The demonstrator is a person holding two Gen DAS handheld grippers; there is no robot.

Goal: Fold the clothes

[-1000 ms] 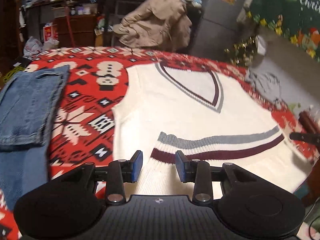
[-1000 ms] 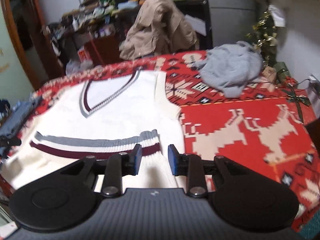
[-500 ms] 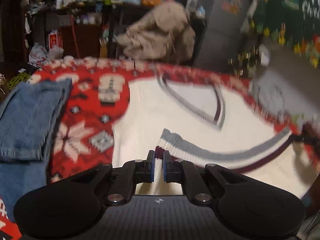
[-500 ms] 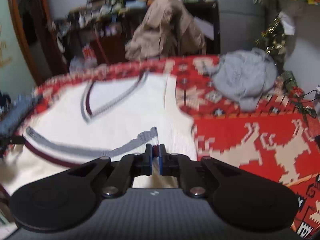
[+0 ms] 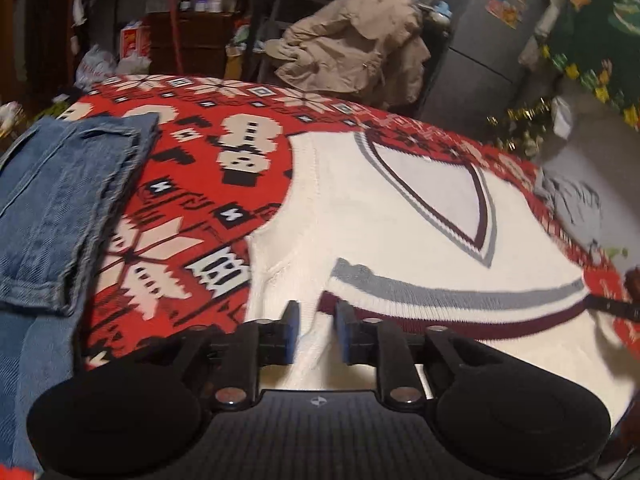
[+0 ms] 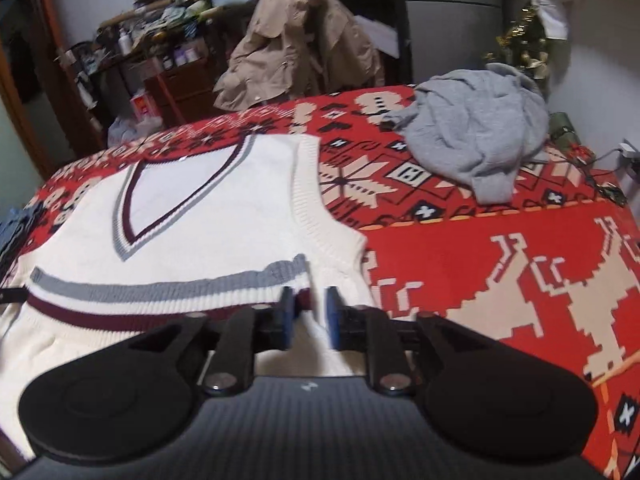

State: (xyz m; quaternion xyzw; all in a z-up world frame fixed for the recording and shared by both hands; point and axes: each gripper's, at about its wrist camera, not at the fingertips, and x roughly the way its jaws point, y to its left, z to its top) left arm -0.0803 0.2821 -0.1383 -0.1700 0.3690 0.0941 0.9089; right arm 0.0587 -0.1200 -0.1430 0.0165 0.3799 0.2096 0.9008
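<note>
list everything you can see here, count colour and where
vest: 1, white with grey and maroon stripes, flat on the blanket, hem folded up
blanket: 1, red patterned, covering the surface
jeans: 1, blue, left of the vest
sweater: 1, grey, crumpled at the far right
jacket: 1, tan, draped behind the blanket
left gripper: black, blue pads, jaws opening over the hem
right gripper: same, jaws opening over the hem

A red patterned blanket (image 6: 460,264) covered the bed. Beyond its far edge a tan jacket (image 6: 296,40) hung over a dark chair, with cluttered shelves (image 6: 160,40) behind. Tinsel (image 6: 520,40) glittered past the far right corner, near a grey refrigerator (image 5: 472,52).
</note>
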